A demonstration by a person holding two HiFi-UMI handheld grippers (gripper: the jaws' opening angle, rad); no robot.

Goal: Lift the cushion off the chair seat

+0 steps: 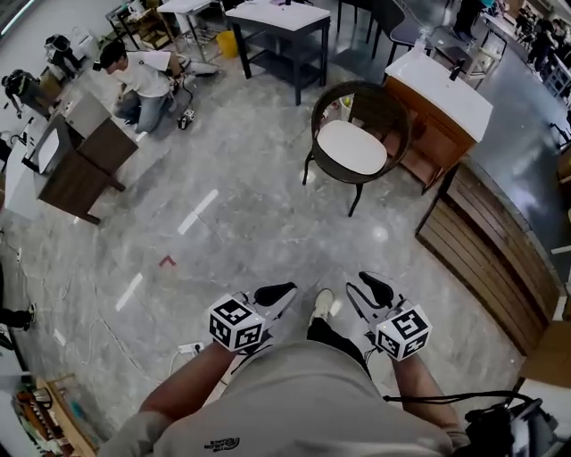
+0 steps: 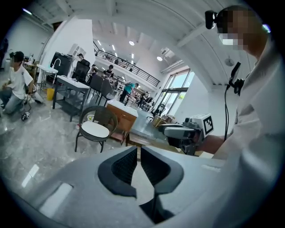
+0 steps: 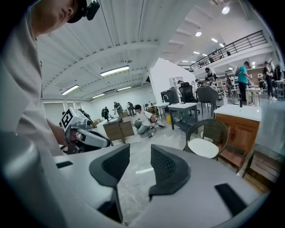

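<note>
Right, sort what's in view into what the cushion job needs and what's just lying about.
For the job:
cushion, lying on the seat
chair
left gripper, shut and empty
right gripper, open and empty

Just lying about:
wooden counter
dark table
yellow bin
crouching person

A person in a white shirt is crouching on the grey floor near a brown cabinet; a yellow bin is standing beside a dark-framed table; a white-topped counter is standing farther right.
</note>
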